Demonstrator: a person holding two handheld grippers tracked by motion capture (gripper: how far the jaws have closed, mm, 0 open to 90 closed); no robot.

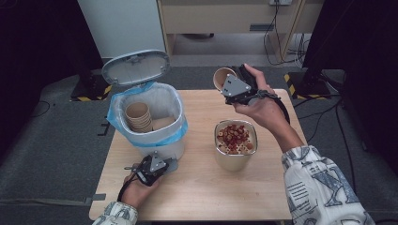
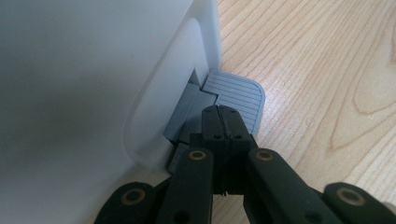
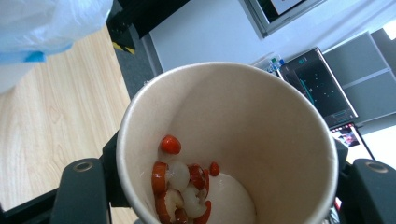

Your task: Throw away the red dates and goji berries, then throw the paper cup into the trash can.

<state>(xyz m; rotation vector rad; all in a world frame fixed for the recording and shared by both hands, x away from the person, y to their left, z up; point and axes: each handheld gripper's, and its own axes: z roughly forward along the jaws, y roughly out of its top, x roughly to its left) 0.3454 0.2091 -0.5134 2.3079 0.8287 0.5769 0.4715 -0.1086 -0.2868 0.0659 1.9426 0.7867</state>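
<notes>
A tan paper cup, tipped on its side, sits clamped between the jaws of the right gripper, raised over the far edge of the pale wooden table. A few red and white food pieces cling to its inner wall. Just below it stands a square metal container heaped with the same red and white pieces. Across the table, the left gripper, jaws pressed together with nothing between them, bears down on the grey ribbed pedal of a white pedal bin. The bin's grey lid stands open over a blue liner bag holding a stack of tan paper cups.
</notes>
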